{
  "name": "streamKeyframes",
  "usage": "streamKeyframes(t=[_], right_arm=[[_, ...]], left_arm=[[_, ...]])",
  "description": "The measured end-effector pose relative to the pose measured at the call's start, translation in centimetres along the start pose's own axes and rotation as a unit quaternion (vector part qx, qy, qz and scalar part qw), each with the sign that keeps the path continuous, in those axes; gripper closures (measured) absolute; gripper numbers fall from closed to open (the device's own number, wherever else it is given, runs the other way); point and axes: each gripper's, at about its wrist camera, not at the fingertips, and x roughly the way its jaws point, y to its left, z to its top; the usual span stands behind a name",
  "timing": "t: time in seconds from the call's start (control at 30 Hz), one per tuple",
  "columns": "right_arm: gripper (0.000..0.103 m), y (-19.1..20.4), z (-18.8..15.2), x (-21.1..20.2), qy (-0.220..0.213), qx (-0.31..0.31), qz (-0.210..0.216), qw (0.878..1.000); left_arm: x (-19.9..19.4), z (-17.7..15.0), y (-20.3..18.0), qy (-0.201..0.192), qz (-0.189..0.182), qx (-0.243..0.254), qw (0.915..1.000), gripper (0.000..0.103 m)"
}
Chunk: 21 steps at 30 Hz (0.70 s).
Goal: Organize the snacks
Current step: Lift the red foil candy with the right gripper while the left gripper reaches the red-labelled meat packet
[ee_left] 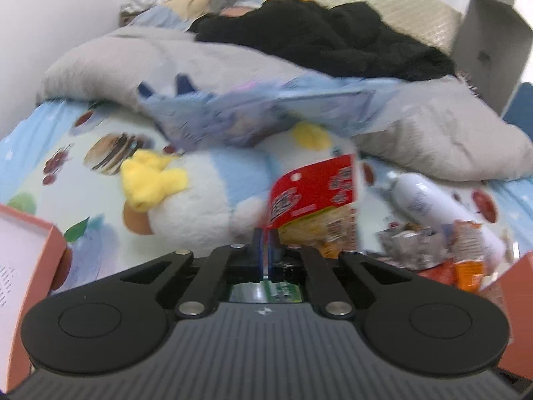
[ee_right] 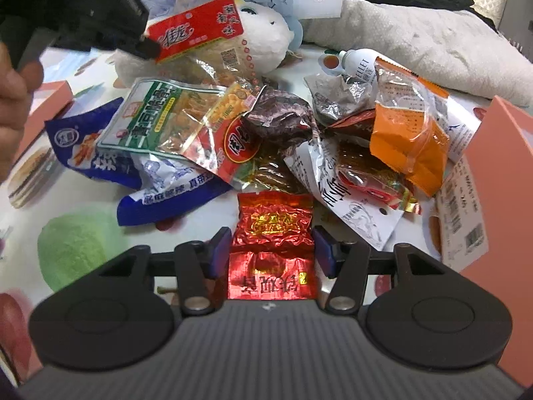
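My left gripper [ee_left: 265, 235] is shut on the corner of a red-topped clear snack bag [ee_left: 313, 193] and holds it up above the bed; the same bag [ee_right: 200, 30] and the left gripper [ee_right: 150, 46] show at upper left in the right wrist view. My right gripper [ee_right: 271, 245] is open, its fingers on either side of a shiny red foil packet [ee_right: 271, 246] lying on the sheet. Behind it lies a pile of snack bags: a green one [ee_right: 156, 113], a blue one [ee_right: 166, 180], an orange one [ee_right: 406, 140].
A white plush toy [ee_left: 186, 196] and a grey blanket [ee_left: 166, 53] lie behind the pile. A white bottle [ee_left: 443, 206] lies at right. Pink box walls [ee_right: 499, 173] stand at the right and another pink box wall [ee_left: 30, 260] at the left. Black clothes [ee_left: 319, 36] lie further back.
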Motion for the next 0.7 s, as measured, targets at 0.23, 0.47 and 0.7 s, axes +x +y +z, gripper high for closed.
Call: streamKeyframes(t=[0.23,0.47,0.7], right_arm=[[0.047,-0.5,-0.2,-3.2,-0.023,0.013,-0.005,1.0],[0.047,-1.2,-1.1,-6.9,-0.049,0.024,-0.017,0.998],[0.047,-1.5,-2.6,-10.4,-0.067,0.04,-0.022,0.997]], left_arm=[[-4.3,1.2,-2.2,-0.03,-0.041,0.0,0.9987,0.102],[-9.8,1.7,-4.4,-0.06,-0.06,0.005,0.9963,0.103],[-15.8,1.3,-5.9,-0.083,-0.076,0.009,0.9937,0.103]])
